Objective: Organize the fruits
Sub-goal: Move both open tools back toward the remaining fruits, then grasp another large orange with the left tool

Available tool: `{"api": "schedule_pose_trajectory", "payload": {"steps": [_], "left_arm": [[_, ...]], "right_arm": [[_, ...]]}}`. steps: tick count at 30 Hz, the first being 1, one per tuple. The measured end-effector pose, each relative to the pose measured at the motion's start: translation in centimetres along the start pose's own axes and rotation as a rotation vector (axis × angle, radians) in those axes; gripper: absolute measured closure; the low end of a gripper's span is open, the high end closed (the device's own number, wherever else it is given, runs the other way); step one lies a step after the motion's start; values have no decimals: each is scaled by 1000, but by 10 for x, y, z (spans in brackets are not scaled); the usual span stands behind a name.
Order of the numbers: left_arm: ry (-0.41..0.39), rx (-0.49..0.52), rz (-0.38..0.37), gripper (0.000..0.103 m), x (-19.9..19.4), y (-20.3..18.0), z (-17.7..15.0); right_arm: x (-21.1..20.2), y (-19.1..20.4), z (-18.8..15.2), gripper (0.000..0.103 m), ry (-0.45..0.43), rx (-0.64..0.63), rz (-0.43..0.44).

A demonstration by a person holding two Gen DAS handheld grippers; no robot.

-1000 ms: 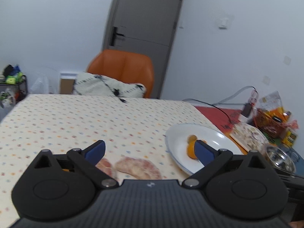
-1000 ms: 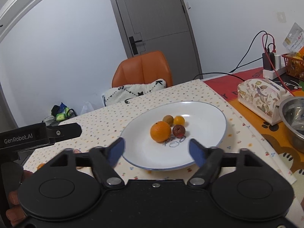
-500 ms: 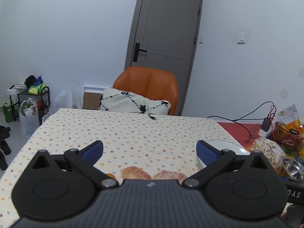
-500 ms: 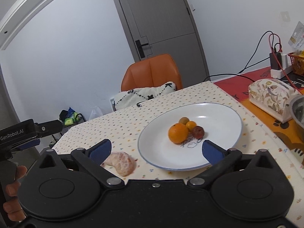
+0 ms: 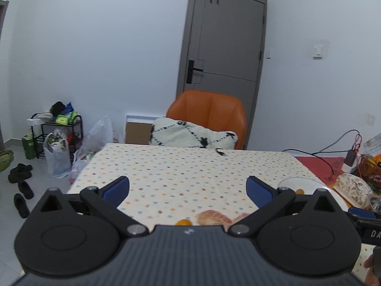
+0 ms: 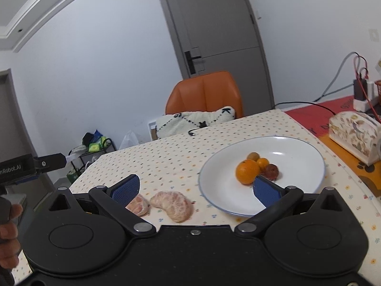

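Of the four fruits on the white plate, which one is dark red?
The dark red fruit at the right end of the cluster on the white plate; the other three are orange or yellow-brown.

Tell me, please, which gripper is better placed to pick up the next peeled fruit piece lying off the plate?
Probably right. The right gripper is open with the peeled pieces between its fingers, beside the plate. The left gripper is open too, but the pieces sit low, half-hidden under it.
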State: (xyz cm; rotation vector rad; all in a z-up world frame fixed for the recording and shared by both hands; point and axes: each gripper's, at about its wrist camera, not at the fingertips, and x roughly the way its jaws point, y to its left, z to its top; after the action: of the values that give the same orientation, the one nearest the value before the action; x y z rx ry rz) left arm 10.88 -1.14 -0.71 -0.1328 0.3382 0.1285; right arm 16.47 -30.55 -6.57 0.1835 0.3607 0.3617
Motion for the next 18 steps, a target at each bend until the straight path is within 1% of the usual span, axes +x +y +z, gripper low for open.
{"api": "schedule_pose_trajectory", "payload": {"steps": [4, 9, 18], "left_arm": [[2, 0, 32, 0, -5, 15, 1], [4, -7, 49, 0, -8, 29, 0], [21, 3, 54, 0, -8, 37, -6]], "right_arm": [[2, 12, 0, 0, 9, -34, 14], [5, 22, -1, 0, 18, -51, 24], [12, 33, -5, 0, 49, -72, 35]]}}
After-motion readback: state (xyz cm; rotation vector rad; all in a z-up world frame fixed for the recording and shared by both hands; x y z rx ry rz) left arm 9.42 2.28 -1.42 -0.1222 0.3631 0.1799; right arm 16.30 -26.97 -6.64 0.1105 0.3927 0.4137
